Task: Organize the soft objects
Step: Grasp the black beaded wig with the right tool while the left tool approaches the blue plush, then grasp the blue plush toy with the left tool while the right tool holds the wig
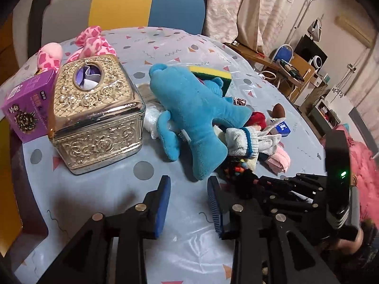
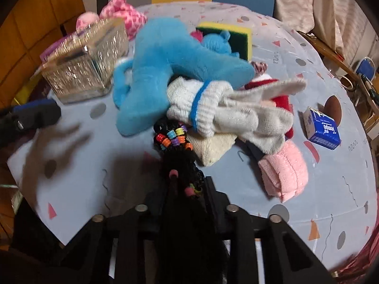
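I'm over the round table w/ light-blue patterned cover (image 1: 180, 213). Biggest soft item, the blue plush toy (image 1: 194, 108), lies mid-table atop the pile, right beside the ornate silver-gold tissue box (image 1: 97, 116). Against it: white knit socks w/ blue band (image 2: 213, 108), then a folded pink towel (image 2: 284, 172) near the table's edge. My right tool (image 2: 187, 189) tilts steeply down, clamped on the black frilly scrunchie w/ coloured beads (image 2: 175, 139), at the plush's lower edge. My left tool (image 1: 189, 201) angles down over bare table, at its narrowest setting, pads not touching, nothing between.
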Available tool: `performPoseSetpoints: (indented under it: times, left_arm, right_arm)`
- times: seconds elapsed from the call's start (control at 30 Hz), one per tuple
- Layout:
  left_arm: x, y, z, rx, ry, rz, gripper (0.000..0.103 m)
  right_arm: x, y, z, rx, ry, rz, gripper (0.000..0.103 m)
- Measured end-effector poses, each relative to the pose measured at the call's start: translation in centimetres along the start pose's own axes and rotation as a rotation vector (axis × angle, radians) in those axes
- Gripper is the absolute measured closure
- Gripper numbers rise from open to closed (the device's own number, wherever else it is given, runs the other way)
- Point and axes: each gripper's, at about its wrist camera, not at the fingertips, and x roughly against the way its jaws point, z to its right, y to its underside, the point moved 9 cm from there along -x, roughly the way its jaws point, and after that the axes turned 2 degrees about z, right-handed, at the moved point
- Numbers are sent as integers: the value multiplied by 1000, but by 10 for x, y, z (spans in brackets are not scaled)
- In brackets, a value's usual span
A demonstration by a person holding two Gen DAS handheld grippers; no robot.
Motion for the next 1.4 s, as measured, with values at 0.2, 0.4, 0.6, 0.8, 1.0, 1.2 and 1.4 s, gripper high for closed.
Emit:
performPoseSetpoints:
  times: [0.2,0.4,0.6,0.8,1.0,1.2,1.4]
  left_arm:
    - [4,-18,10,2,46,3,70]
    - [-22,-58,32,46,78,-25,29]
    - [-64,-104,32,146,-44,-60,4]
    - [-114,-125,15,216,-173,-127,0]
    - [-144,-128,14,151,-271,-150,22]
    - [-129,-123,21,-1,-270,-65,40]
    - [-74,-113,25,-35,-168,59,41]
  right_arm:
    - [24,5,16,-74,-77,3,78]
    - [19,20,42,-121,-18,-45,78]
    - [18,17,35,-85,-13,-37,78]
    - [19,11,28,-86,-29,-21,78]
    - [16,9,30,-91,-31,-17,78]
    - [16,10,31,-89,-33,-19,78]
    - [11,9,33,-84,-20,-29,78]
